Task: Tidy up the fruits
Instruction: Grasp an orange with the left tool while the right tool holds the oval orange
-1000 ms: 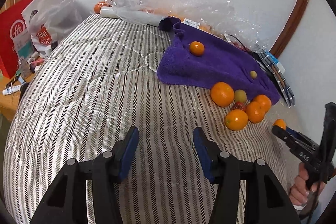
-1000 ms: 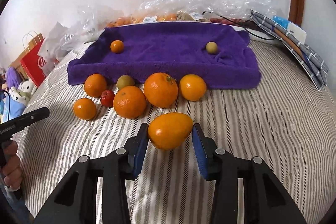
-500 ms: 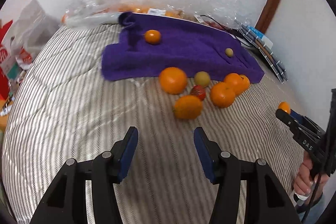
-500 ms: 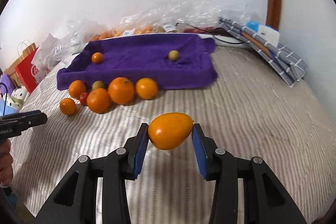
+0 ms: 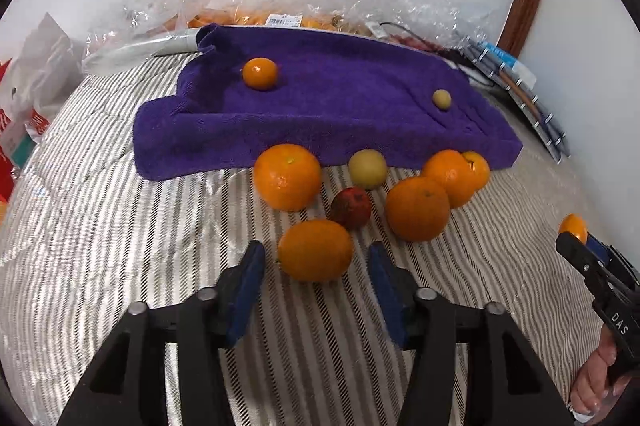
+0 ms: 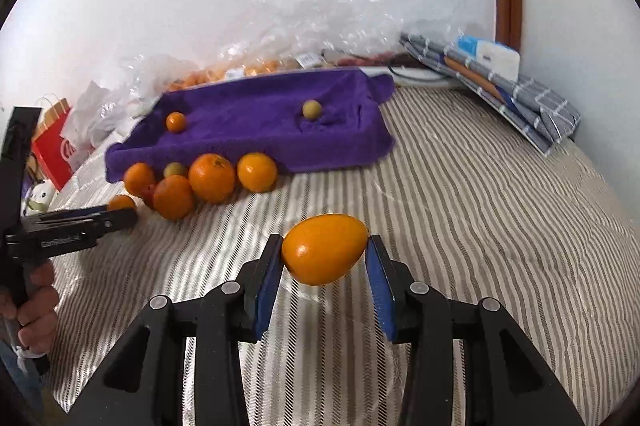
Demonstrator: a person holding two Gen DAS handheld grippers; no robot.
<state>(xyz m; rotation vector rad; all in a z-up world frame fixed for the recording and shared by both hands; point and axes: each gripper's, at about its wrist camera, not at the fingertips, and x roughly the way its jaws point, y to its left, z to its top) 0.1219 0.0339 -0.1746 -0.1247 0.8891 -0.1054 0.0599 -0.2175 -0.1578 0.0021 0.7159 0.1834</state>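
Observation:
My right gripper (image 6: pixel 322 258) is shut on an oval orange fruit (image 6: pixel 324 248) and holds it above the striped bed (image 6: pixel 480 206). My left gripper (image 5: pixel 316 268) is open, its jaws either side of an orange (image 5: pixel 316 249) lying on the bed. Behind that orange lie a red fruit (image 5: pixel 351 207), several oranges (image 5: pixel 288 176) and a yellow-green fruit (image 5: pixel 367 169). A purple towel (image 5: pixel 340 106) carries a small orange (image 5: pixel 260 73) and a small green fruit (image 5: pixel 441 99). The right gripper also shows at the left view's right edge (image 5: pixel 576 242).
Clear plastic bags with more fruit (image 5: pixel 280 18) lie behind the towel by the wall. Folded grey cloth and notebooks (image 6: pixel 492 82) sit at the back right. A red paper bag (image 6: pixel 54 142) and white bags stand at the bed's left.
My left gripper has moved in towards the fruit pile until its jaws flank the front orange. My right gripper has drawn back and turned right, still holding the oval fruit.

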